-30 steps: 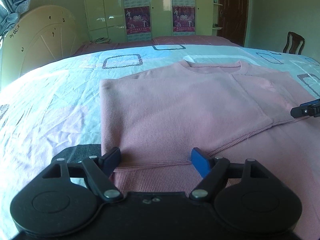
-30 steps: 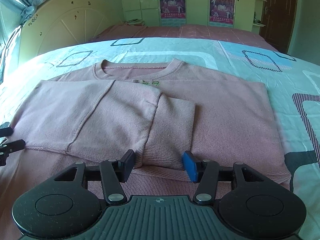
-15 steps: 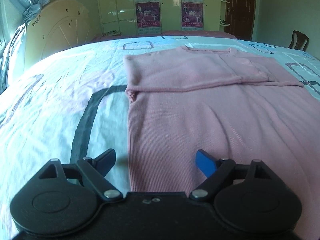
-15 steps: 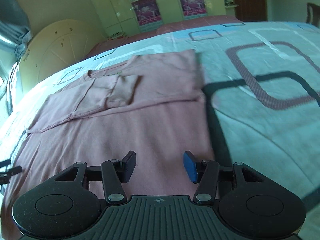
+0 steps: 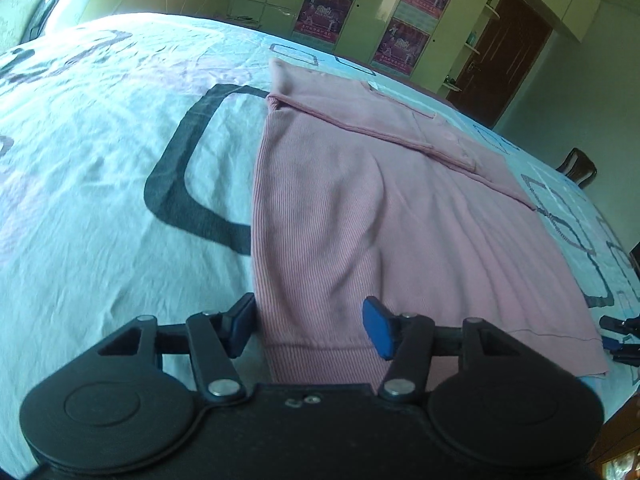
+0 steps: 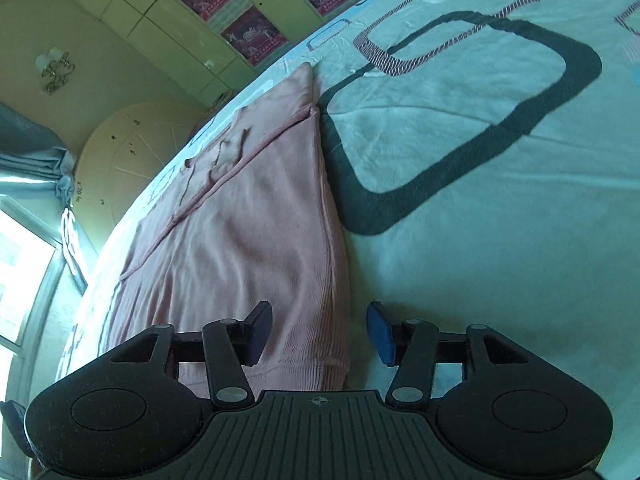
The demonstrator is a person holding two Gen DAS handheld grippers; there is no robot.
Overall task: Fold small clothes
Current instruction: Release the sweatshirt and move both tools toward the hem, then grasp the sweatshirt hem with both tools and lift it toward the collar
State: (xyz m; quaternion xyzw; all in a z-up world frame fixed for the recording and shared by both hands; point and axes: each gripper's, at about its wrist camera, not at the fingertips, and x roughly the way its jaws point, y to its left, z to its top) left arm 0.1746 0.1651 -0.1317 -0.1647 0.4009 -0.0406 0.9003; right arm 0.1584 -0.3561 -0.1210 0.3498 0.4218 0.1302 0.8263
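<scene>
**Both grippers at the bottom hem of a pink sweater on the bed**

A pink sweater (image 5: 360, 208) lies flat on a bed (image 5: 100, 184) covered by a pale sheet printed with dark rounded squares. Its sleeves are folded across the chest at the far end, and its ribbed hem lies at the near edge of the bed, closest to both cameras.

The left gripper (image 5: 310, 326) sits at the hem's left corner. Its jaws are closing, with the corner of the sweater between them. The left finger (image 5: 240, 328) lies right against the sweater's side edge, over the sheet. The right blue pad (image 5: 378, 332) stands above the fabric, and a gap shows between it and the cloth, so the pads are not yet pressing.

The right gripper (image 6: 320, 330) is at the hem's other corner. Its jaws stand partly apart and straddle the sweater's right edge: the left finger (image 6: 258, 330) is over the pink fabric, the right blue pad (image 6: 380, 332) over bare sheet just beside it. Nothing is pinched.

In the left wrist view the tips of the right gripper show at the right edge, near the hem's far corner. Beyond the bed stand pale cupboards with posters (image 5: 400, 42), a dark door (image 5: 504, 56) and a wooden chair (image 5: 578, 166). The right wrist view shows a cream headboard (image 6: 132, 160) and a window (image 6: 24, 280).
</scene>
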